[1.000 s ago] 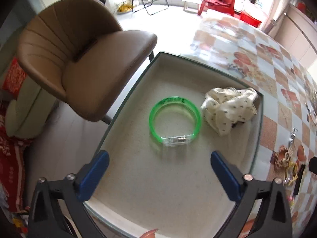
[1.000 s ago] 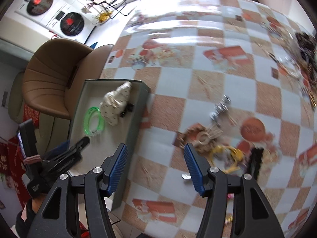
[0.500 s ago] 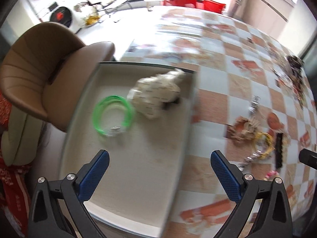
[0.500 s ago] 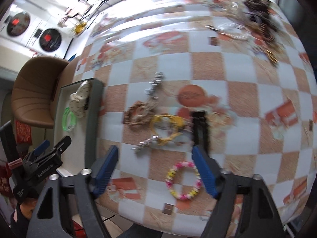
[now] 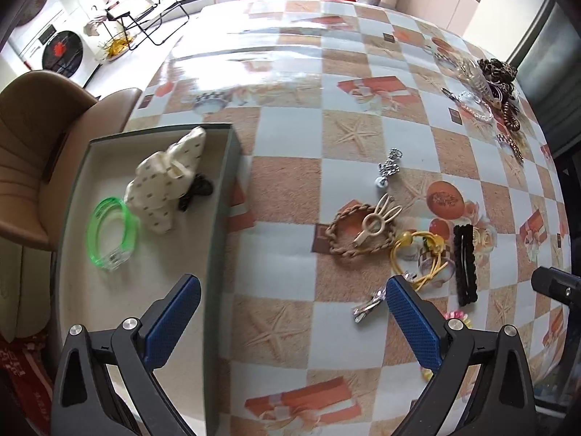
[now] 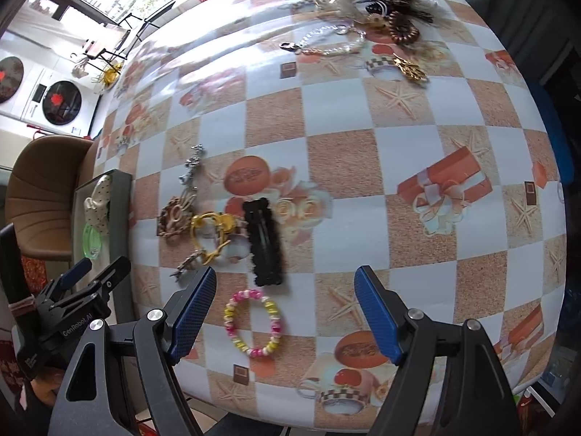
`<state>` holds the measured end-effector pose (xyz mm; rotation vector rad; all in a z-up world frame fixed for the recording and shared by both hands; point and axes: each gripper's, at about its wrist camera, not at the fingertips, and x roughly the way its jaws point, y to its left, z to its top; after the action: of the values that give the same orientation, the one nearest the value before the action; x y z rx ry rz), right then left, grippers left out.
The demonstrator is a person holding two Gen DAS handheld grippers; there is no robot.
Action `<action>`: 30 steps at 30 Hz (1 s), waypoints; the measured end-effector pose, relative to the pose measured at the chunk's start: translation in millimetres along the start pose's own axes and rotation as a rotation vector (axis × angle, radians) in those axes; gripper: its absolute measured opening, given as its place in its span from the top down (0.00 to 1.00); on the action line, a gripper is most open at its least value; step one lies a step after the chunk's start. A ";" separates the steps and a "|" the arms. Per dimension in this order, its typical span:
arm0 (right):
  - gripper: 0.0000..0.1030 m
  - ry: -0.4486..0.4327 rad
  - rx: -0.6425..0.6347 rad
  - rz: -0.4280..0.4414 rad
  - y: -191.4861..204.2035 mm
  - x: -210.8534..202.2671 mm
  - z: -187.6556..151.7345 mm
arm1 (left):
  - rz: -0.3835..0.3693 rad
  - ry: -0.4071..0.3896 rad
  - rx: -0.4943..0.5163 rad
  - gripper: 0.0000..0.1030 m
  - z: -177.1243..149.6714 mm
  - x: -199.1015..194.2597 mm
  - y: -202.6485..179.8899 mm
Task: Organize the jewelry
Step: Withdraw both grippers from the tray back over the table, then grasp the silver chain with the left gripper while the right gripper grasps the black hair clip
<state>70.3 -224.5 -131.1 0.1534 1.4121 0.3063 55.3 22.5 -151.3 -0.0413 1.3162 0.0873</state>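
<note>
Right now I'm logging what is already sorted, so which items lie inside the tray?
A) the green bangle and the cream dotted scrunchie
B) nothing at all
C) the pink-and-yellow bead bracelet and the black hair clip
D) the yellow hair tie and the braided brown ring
A: the green bangle and cream dotted scrunchie lie inside the tray; the other pieces sit out on the tablecloth.

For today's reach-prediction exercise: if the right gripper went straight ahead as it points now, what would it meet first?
Probably the pink-and-yellow bead bracelet, lying on the table between the open right gripper fingers; depth is uncertain.
</note>
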 end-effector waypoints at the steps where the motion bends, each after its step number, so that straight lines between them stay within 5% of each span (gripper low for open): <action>1: 0.21 0.002 -0.001 -0.001 -1.1 2.3 0.7 | -0.002 0.002 0.004 0.00 2.2 2.8 -2.0; 15: 0.22 0.020 -0.094 -0.064 22.7 49.6 -0.3 | -0.049 -0.020 0.091 0.00 61.3 42.9 -34.7; 17: 0.22 0.015 -0.105 -0.077 26.4 54.6 -1.2 | -0.054 -0.015 0.117 0.08 68.6 51.4 -42.8; 23: 0.22 -0.005 -0.134 -0.124 33.8 69.3 -2.5 | -0.054 0.006 0.173 0.11 79.2 71.7 -60.6; 25: 0.25 -0.006 -0.143 -0.144 35.5 73.9 -3.4 | -0.055 0.014 0.188 0.22 80.4 75.9 -65.5; 30: 0.30 -0.049 -0.199 -0.233 47.7 79.9 -5.6 | -0.061 0.010 0.213 0.24 83.4 79.6 -75.0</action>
<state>69.3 -155.6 -193.9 -0.1645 1.3276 0.2461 162.1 -42.3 -208.9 0.0995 1.3274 -0.1052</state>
